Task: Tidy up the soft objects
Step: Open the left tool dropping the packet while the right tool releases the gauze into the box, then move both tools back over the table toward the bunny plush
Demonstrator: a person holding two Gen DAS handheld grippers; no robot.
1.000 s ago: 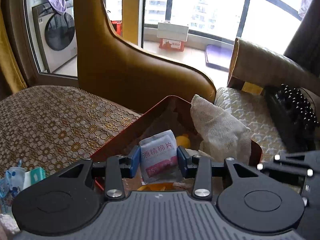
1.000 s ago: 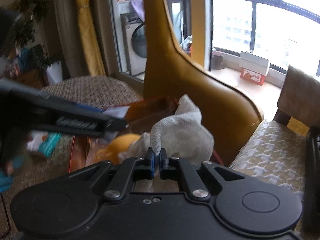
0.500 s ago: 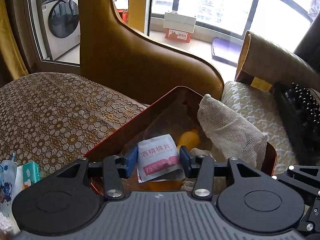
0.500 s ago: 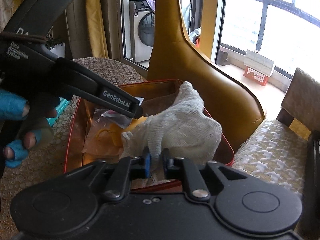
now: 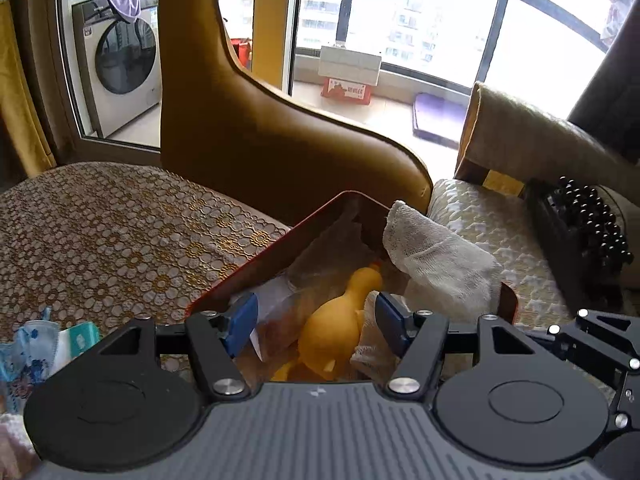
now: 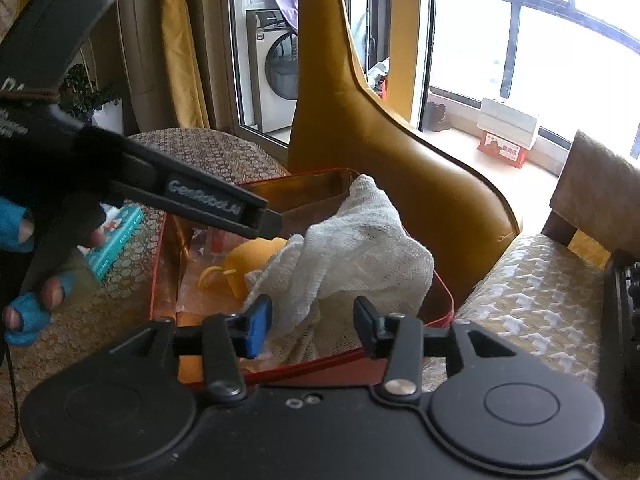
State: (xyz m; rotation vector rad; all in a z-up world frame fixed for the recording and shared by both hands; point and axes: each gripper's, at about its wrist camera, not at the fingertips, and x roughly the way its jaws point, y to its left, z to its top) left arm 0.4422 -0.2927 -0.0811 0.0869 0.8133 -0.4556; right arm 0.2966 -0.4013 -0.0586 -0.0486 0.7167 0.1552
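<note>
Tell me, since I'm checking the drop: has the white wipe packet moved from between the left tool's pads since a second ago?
Yes. The wipe packet has dropped into the red box, now low beside the left pad; the left tool has just been opening.

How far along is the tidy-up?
Done: the white cloth and yellow rubber chicken lie in the red-rimmed bin. In hand: nothing; the left gripper and right gripper have just been opening, jaws apart over the bin. Left: the tissue packs on the patterned cushion beside the bin.
</note>
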